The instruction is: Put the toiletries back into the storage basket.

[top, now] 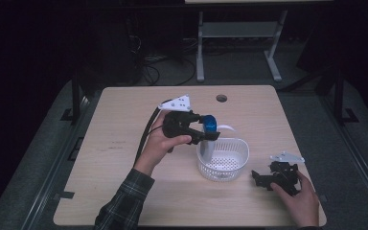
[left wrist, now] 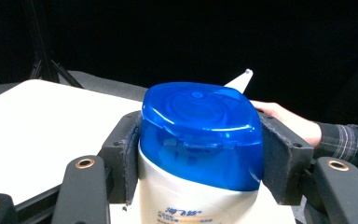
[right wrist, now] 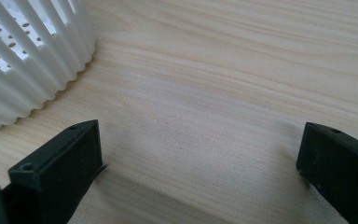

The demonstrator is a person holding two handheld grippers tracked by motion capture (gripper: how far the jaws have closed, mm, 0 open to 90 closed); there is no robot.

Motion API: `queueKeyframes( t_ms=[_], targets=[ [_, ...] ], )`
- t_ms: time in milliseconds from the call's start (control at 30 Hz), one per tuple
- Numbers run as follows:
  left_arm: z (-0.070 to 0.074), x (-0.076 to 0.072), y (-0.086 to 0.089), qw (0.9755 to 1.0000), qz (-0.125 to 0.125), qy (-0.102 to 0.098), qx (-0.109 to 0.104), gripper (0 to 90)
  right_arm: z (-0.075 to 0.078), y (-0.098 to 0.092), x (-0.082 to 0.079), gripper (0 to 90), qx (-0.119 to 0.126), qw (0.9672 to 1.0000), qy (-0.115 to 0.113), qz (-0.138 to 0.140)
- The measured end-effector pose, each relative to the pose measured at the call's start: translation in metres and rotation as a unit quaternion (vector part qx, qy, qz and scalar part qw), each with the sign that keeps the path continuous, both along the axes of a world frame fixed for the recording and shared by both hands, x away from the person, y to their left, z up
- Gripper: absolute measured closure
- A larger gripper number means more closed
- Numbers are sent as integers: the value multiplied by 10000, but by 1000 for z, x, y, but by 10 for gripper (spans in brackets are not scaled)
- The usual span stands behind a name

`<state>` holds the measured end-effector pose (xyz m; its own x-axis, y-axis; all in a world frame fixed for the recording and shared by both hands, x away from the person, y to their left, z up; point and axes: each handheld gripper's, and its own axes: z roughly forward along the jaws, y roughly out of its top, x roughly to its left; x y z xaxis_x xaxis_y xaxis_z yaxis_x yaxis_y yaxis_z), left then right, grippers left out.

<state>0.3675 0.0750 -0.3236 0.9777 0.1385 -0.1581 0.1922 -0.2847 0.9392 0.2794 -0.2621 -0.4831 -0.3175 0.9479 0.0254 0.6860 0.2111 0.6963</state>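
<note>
Now left tool (left wrist: 200, 154) pinching blue-capped bottle (left wrist: 200, 140) over white basket (top: 230, 165), right tool (right wrist: 200, 168) spread.

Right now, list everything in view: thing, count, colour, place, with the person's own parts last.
Bottle: one, white with blue cap, clamped in the left gripper, lower end inside the basket.
Basket: one, white, perforated, right of the table's centre.
Table: one, light wood, round hole near its far edge.
Desk frame: one, grey, on the floor beyond the table.
Left gripper: one, black, shut on the bottle's cap end, above the basket.
Right gripper: one, black, open, resting on the table right of the basket.
Hands: two, one on each gripper; plaid sleeve on the left.
</note>
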Motion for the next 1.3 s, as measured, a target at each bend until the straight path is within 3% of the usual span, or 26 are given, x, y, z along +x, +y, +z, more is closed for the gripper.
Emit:
queueKeyframes(
  t_ms=[633,933,1300],
  targets=[
    [-25,0,-2,9999,8,31,159,382,0,0,0,0,-1,10000,-5,2],
    [-43,0,0,9996,77,140,224,382,0,0,0,0,-1,10000,-5,-1],
    [-53,-2,-1,9992,109,151,351,382,0,0,0,0,-2,10000,-7,0]
  ],
)
